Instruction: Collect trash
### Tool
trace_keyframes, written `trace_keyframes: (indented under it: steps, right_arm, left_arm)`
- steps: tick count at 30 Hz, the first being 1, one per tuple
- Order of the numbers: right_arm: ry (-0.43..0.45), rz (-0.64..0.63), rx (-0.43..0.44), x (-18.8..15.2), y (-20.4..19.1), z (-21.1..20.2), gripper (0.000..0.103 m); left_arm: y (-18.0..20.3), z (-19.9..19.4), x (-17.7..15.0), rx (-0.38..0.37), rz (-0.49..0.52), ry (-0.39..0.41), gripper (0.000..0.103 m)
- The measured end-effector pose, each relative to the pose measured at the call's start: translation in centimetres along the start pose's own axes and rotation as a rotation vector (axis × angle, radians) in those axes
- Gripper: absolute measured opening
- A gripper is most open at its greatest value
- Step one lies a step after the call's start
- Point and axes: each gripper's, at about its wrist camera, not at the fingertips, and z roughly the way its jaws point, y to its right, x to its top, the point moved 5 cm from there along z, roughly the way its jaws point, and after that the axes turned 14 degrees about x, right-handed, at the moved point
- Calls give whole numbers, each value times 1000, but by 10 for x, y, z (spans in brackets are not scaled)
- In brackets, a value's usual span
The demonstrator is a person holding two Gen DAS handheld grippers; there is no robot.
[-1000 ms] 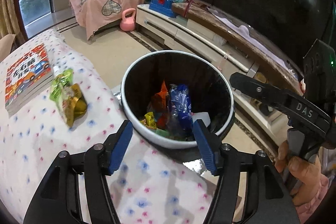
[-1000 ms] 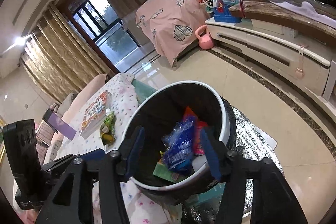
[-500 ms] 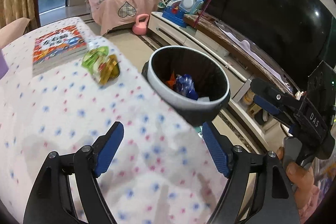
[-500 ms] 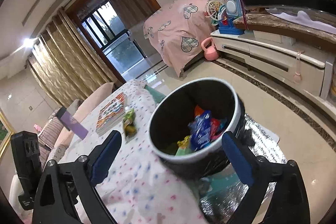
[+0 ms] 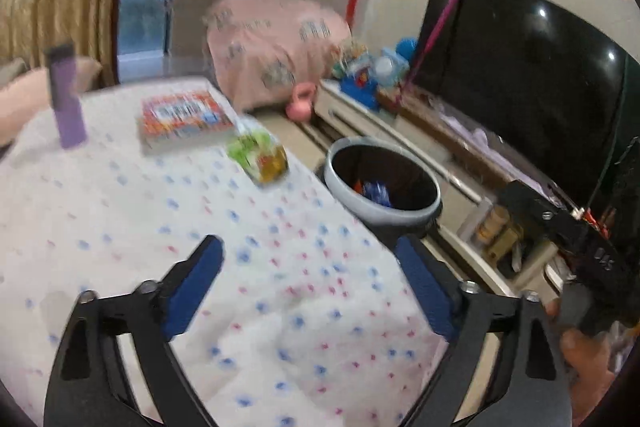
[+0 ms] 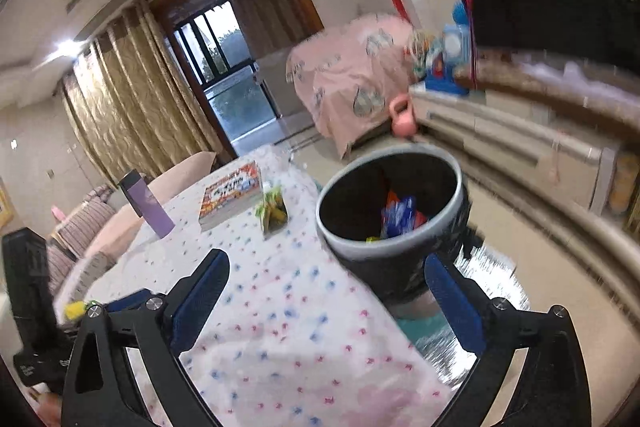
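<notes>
A green and yellow snack wrapper (image 5: 258, 157) lies on the spotted tablecloth (image 5: 120, 227) near the table's far right edge; it also shows in the right wrist view (image 6: 273, 209). A black trash bin with a pale rim (image 5: 382, 187) stands on the floor beside the table, with blue and orange wrappers inside; the right wrist view (image 6: 394, 211) shows it too. My left gripper (image 5: 310, 279) is open and empty above the cloth. My right gripper (image 6: 326, 293) is open and empty, low over the table edge next to the bin.
A colourful book (image 5: 182, 119) and an upright purple box (image 5: 66, 99) stand on the table beyond the wrapper. A TV and low cabinet (image 5: 440, 147) run along the right wall. A pink kettlebell (image 6: 402, 119) sits on the floor by a covered piece of furniture.
Both grippers have pulled back and up from over the bin toward the table, and both have opened wider. The bin now lies further off. The views are motion-blurred.
</notes>
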Motion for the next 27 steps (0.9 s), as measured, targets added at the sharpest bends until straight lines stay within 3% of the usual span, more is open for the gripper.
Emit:
trace_keyframes:
  steps: [1,6,16,27]
  right_arm:
    - [27,-31,-10,5,-8,-9,103]
    - [103,-169,-83,9,-44,-31,103]
    - [129,-163,-91,-39,-38,-10,103]
    - [117,-148,-94,-45,-31,-12,103]
  left_arm:
    - [-3,-7,2,13,-4,29,103]
    - [-14,-28,-6,129,16,135,103]
    - [-38,-24,-29,234,11,168,103]
    - [-33,-29,-37,280,67,198,103]
